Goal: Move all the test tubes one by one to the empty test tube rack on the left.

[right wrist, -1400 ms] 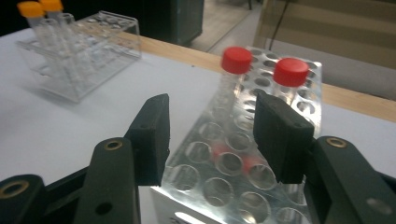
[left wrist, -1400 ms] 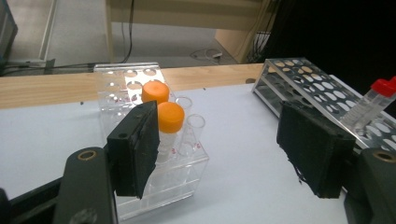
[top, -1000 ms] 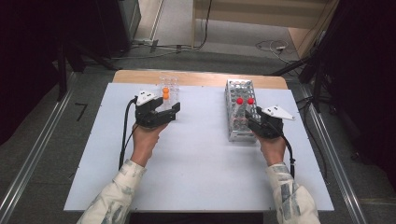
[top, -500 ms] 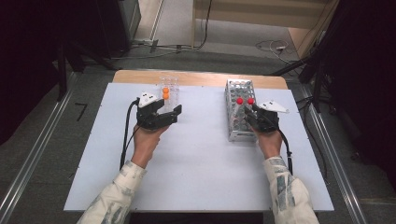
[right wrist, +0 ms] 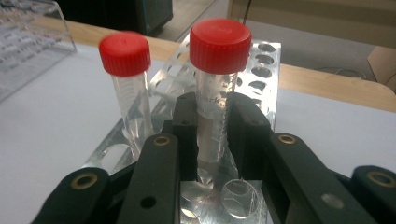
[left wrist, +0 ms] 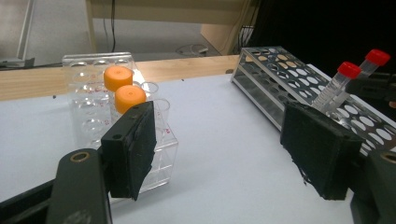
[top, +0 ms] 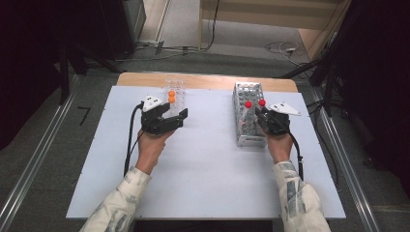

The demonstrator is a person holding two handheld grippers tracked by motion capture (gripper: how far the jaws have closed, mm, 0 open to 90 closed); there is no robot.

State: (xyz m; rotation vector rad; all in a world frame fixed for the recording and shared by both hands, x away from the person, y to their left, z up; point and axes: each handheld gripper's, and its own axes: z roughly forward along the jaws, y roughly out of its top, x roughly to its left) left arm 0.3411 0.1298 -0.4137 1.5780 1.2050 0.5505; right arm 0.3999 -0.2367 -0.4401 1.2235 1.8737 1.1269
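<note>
The metal tube rack (top: 249, 115) serves as the landmark: it lies on the white bench (top: 208, 164), toward its right side, with its long axis running away from the person.

Two clear tubes with red caps stand in this rack. The right gripper (right wrist: 212, 140) comes in from the rack's near right side, and its jaws have just been closing; they now press on the clear body of the nearer red-capped tube (right wrist: 215, 84), below its cap, so the tube is gripped while its foot still sits in a hole of the rack. In the high view this gripper (top: 266, 117) lies over the rack's right edge, and the tube's red cap shows at the rack's middle right. The second red-capped tube (right wrist: 127, 79) stands free in the rack just beside the gripped one, apart from the jaws; in the high view it (top: 248, 105) is the left of the two caps.

The left gripper (top: 171, 118) hovers well to the left of the rack, over the bench, with its jaws standing wide and nothing between them. In the left gripper view (left wrist: 224, 149) the two black pads frame bare bench top.

Farther left of the metal rack, just beyond the left gripper, stands a clear plastic tube rack (left wrist: 100, 100) that holds two orange-capped tubes (left wrist: 129, 99) side by side. In the high view that clear rack (top: 175, 92) sits near the bench's far edge.
</note>
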